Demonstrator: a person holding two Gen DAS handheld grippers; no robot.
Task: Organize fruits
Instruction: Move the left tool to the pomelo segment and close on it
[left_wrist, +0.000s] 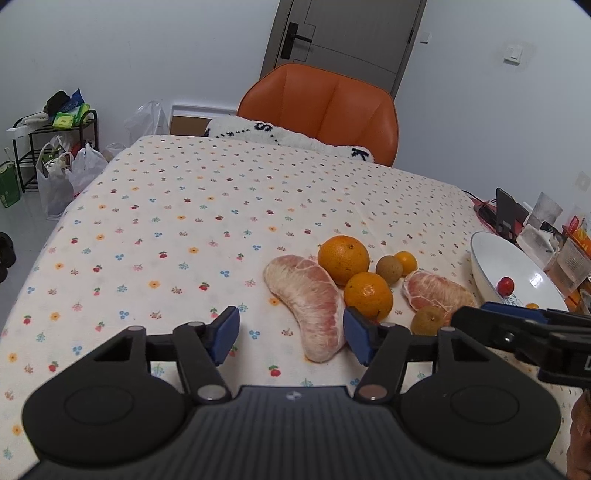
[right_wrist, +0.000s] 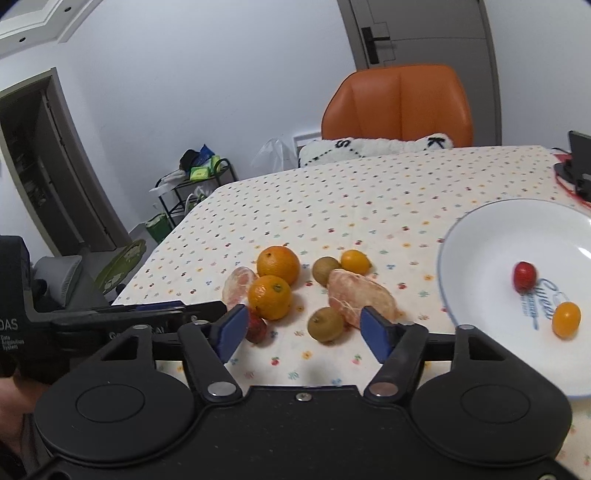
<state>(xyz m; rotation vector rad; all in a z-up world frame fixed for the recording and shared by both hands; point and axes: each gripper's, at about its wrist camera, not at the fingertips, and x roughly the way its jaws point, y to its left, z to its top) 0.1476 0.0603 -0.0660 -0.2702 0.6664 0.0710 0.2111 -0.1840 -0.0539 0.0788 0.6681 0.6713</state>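
Tablecloth (left_wrist: 184, 206) bears loose fruit; both grippers, left (left_wrist: 291, 338) and right (right_wrist: 301, 326), gape wide, empty; plate (right_wrist: 476, 236) holds two.

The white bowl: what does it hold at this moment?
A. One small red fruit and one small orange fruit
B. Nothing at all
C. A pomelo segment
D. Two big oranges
A: inside the white bowl lie a small red fruit and a small orange fruit; the big oranges and pomelo pieces are on the tablecloth.
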